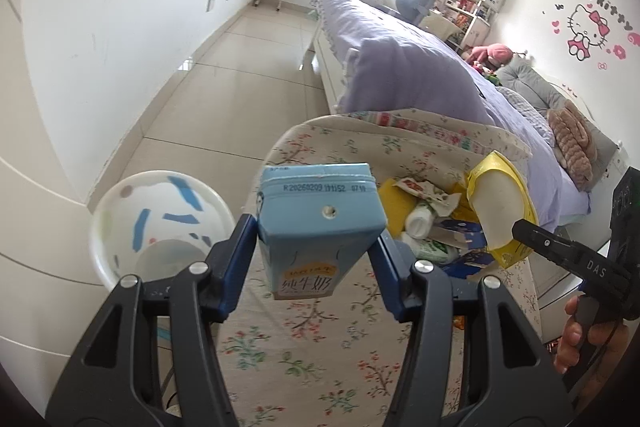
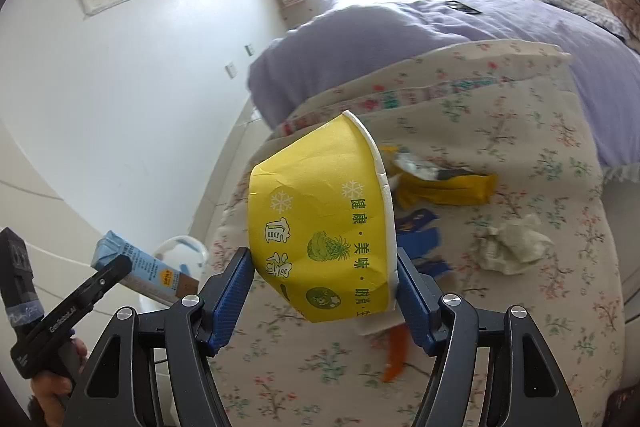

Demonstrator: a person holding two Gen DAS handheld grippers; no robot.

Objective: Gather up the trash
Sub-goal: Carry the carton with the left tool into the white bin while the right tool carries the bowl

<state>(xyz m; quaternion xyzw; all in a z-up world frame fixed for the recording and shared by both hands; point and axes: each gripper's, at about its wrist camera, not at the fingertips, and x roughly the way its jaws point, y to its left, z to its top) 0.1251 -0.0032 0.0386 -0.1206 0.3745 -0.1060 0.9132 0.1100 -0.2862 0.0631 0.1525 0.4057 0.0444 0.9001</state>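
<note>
My left gripper (image 1: 316, 239) is shut on a light blue milk carton (image 1: 316, 223), held above the edge of a floral-covered bed (image 1: 304, 339). My right gripper (image 2: 324, 279) is shut on a crushed yellow paper bowl (image 2: 320, 219), held over the same cover; the bowl also shows in the left wrist view (image 1: 500, 203). The carton shows at the lower left of the right wrist view (image 2: 136, 267). Loose trash lies on the cover: yellow wrappers (image 2: 444, 187), blue packaging (image 2: 420, 239), a crumpled tissue (image 2: 512, 243), small white bottles (image 1: 420, 223).
A white bin with blue marks (image 1: 160, 223) stands on the tiled floor to the left of the bed. A purple duvet (image 1: 400, 67) covers the bed beyond. A white wall is at the left, shelves and a chair at the far end.
</note>
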